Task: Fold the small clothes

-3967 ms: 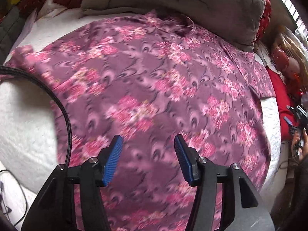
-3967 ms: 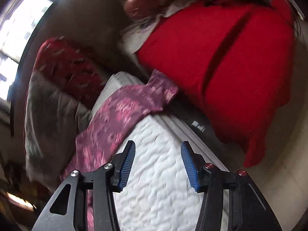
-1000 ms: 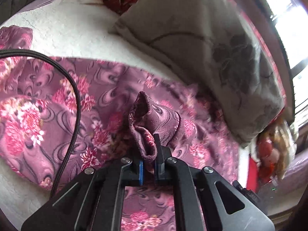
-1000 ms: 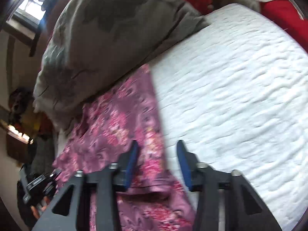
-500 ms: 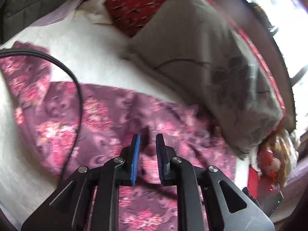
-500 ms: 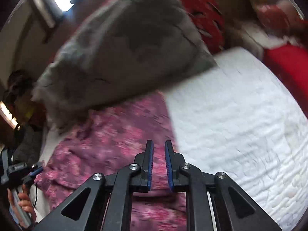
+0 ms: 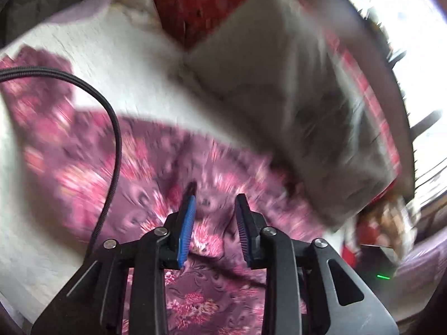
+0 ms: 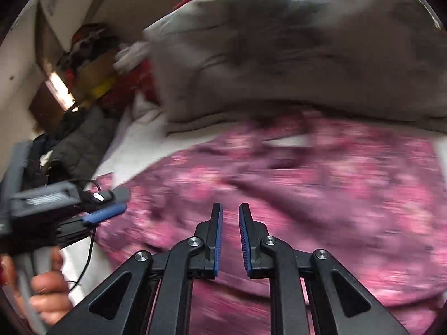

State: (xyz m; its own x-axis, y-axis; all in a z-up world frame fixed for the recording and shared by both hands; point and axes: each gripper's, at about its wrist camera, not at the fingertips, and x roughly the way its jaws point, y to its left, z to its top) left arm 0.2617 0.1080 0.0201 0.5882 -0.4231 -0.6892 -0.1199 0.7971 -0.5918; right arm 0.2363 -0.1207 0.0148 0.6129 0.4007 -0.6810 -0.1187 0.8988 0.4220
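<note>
A purple garment with pink flowers (image 7: 134, 167) lies spread on the white quilted bed (image 7: 92, 55), its far edge against a grey pillow (image 7: 279, 97). My left gripper (image 7: 215, 203) hovers over the cloth. Its jaws are opening and nothing is between the blue pads. In the right wrist view the garment (image 8: 321, 184) fills the middle, blurred by motion. My right gripper (image 8: 230, 206) hangs above it with only a narrow gap between the pads, and nothing is in that gap. The left gripper (image 8: 114, 203), held by a hand (image 8: 47, 293), shows at the left edge of the cloth.
A red patterned pillow (image 7: 201, 2) lies behind the grey pillow (image 8: 279, 55). A black braided cable (image 7: 114, 128) arcs over the left of the left wrist view. A dark jacket (image 8: 83, 139) and piled clutter (image 8: 89, 55) sit beyond the bed's left corner.
The left gripper let go of the bunched fabric, rose, and its jaws spread. The right gripper swept sideways from the garment's edge to over its middle, and its jaws narrowed to a slit.
</note>
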